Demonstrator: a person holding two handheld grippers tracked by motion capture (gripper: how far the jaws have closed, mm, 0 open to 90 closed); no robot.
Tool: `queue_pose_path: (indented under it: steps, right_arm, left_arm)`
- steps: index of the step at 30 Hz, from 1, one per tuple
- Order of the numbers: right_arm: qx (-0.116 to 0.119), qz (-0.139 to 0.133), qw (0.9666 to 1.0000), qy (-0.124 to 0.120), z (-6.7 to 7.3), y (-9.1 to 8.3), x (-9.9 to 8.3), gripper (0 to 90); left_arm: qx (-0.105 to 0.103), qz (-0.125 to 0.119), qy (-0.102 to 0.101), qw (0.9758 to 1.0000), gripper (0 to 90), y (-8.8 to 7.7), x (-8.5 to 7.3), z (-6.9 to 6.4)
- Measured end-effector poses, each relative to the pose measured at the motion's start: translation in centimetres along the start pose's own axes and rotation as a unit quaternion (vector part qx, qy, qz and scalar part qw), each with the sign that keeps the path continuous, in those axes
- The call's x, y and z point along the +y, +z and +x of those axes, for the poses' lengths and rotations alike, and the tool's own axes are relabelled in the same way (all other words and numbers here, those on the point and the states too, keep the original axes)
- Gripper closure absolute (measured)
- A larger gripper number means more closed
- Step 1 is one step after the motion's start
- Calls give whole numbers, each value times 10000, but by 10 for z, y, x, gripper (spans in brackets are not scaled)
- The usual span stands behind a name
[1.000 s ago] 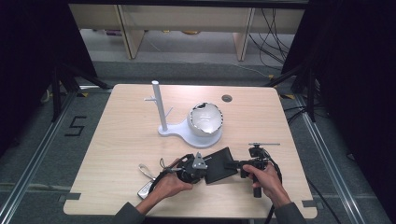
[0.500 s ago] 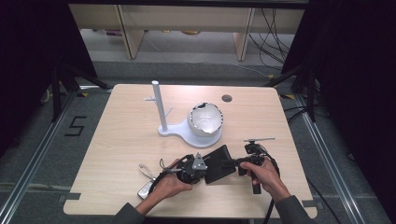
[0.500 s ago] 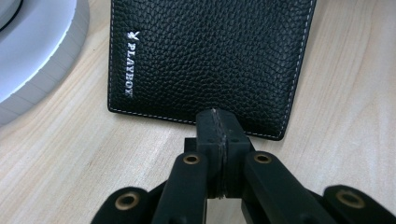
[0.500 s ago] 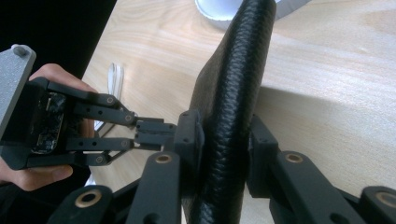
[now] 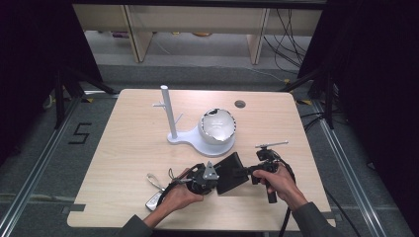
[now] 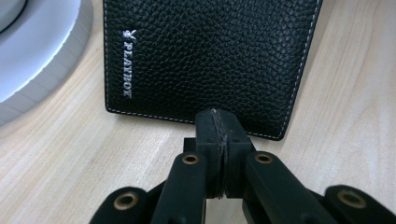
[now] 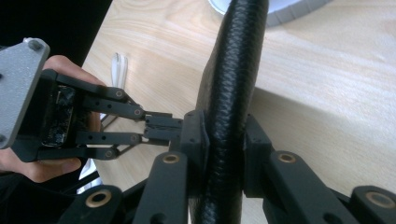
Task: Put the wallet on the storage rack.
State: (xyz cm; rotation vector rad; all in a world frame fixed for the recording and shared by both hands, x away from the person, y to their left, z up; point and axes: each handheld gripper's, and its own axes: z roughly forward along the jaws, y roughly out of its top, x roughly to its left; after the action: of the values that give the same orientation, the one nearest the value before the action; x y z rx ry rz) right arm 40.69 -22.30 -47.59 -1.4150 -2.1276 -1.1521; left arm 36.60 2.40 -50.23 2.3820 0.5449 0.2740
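Note:
A black grained-leather wallet (image 5: pixel 228 172) is held on edge just above the table near its front. My right gripper (image 5: pixel 245 173) is shut on it, and in the right gripper view its jaws clamp the wallet's (image 7: pixel 233 70) thick folded edge from both sides. My left gripper (image 5: pixel 217 179) comes in from the left, shut, with its tips against the wallet's face. In the left gripper view the pads of my left gripper (image 6: pixel 218 126) are pressed together in front of the lower edge of the wallet (image 6: pixel 205 56). The left gripper (image 7: pixel 161 127) looks shut in the right gripper view too.
A white stand with an upright post (image 5: pixel 169 116) and a round base (image 5: pixel 210 146) sits mid-table, with a white bowl-like object (image 5: pixel 217 126) on the base. A key fob with a strap (image 5: pixel 154 197) lies by the left hand. The table's front edge (image 5: pixel 197 228) is close.
Both hands and the wallet have shifted only slightly. Both grippers remain shut as before.

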Motion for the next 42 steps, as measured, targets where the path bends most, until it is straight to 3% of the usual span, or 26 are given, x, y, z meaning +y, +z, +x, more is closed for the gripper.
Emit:
queue_pose_path:
  steps: [1, 5, 6, 7, 8, 10, 11, 12, 13, 14, 15, 17, 19, 22, 23, 24, 25, 26, 27, 28, 29, 32, 33, 34, 36, 42]
  right_arm:
    - [15, -63, 9999, -143, 0, 0, 3, 765]
    - [-34, 6, 9998, -173, 7, -4, 8, 770]
    - [-15, -41, 9995, -316, 7, -6, 9, 771]
    - [-17, -37, 9995, -307, 9, -7, 11, 772]
    - [-46, -169, 9987, -476, 8, -7, 13, 773]
    - [-48, -219, 9985, -490, 12, -11, 16, 773]
    - [-50, -218, 9991, -369, 15, -13, 17, 773]
    - [-25, -282, 9984, -499, 14, -16, 19, 773]
    - [-24, -291, 9988, -395, 18, -20, 20, 773]
    - [-15, -348, 9983, -463, 18, -23, 22, 773]
    - [17, -370, 9987, -345, 20, -25, 23, 773]
    - [-81, -469, 9977, -481, 20, -31, 26, 773]
    - [-28, -499, 9978, -445, 21, -37, 29, 773]
    - [-93, -603, 9964, -581, 21, -42, 32, 773]
    - [-1, -551, 9976, -428, 23, -45, 33, 773]
    - [-22, -662, 9966, -485, 22, -48, 37, 773]
    - [-70, -640, 9971, -405, 23, -50, 38, 773]
    - [-93, -724, 9956, -589, 21, -51, 40, 773]
    - [-126, -736, 9954, -600, 21, -52, 41, 773]
    - [-115, -736, 9961, -483, 23, -53, 43, 773]
    - [-88, -800, 9950, -599, 21, -55, 45, 772]
    - [-121, -847, 9944, -613, 22, -58, 49, 772]
    - [-121, -813, 9960, -361, 25, -60, 53, 772]
    - [-127, -896, 9943, -556, 22, -61, 55, 772]
    - [-183, -897, 9947, -470, 24, -64, 59, 772]
    - [-250, -1178, 9908, -613, 24, -76, 74, 772]
  left_arm:
    - [-3, -52, -109, 9999, 863, -1, 0, 1]
    - [-123, -240, -282, 9992, 845, -10, 0, 3]
    - [-164, -312, -340, 9988, 827, -14, 0, 3]
    - [-179, -346, -319, 9987, 812, -20, 0, 3]
    - [-201, -339, -285, 9988, 796, -25, 0, 4]
    - [-230, -435, -370, 9981, 746, -38, -3, 5]
    - [-260, -478, -393, 9977, 728, -44, -5, 7]
    - [-273, -472, -419, 9976, 705, -51, -8, 9]
    - [-231, -467, -437, 9977, 683, -58, -11, 12]
    - [-180, -499, -570, 9970, 657, -65, -15, 14]
    - [-158, -490, -542, 9972, 637, -71, -19, 17]
    - [-155, -433, -570, 9973, 607, -83, -29, 22]
    - [-75, -356, -646, 9972, 572, -94, -40, 26]
    - [-34, -331, -746, 9967, 522, -103, -50, 28]
    - [-17, -311, -769, 9966, 502, -107, -55, 29]
    - [52, -324, -938, 9951, 470, -114, -63, 29]
    - [81, -337, -952, 9949, 457, -118, -67, 29]
    - [80, -318, -963, 9948, 443, -122, -71, 29]
    - [109, -309, -927, 9952, 426, -125, -75, 29]
    - [138, -272, -932, 9952, 411, -129, -78, 28]
    - [138, -272, -932, 9952, 394, -129, -78, 28]
    - [182, -211, -931, 9953, 352, -136, -90, 25]
    - [225, -212, -991, 9946, 347, -138, -95, 24]
    - [239, -194, -981, 9947, 337, -140, -98, 24]
    - [235, -220, -1054, 9939, 322, -143, -103, 22]
    - [336, -271, -1254, 9912, 284, -151, -118, 19]
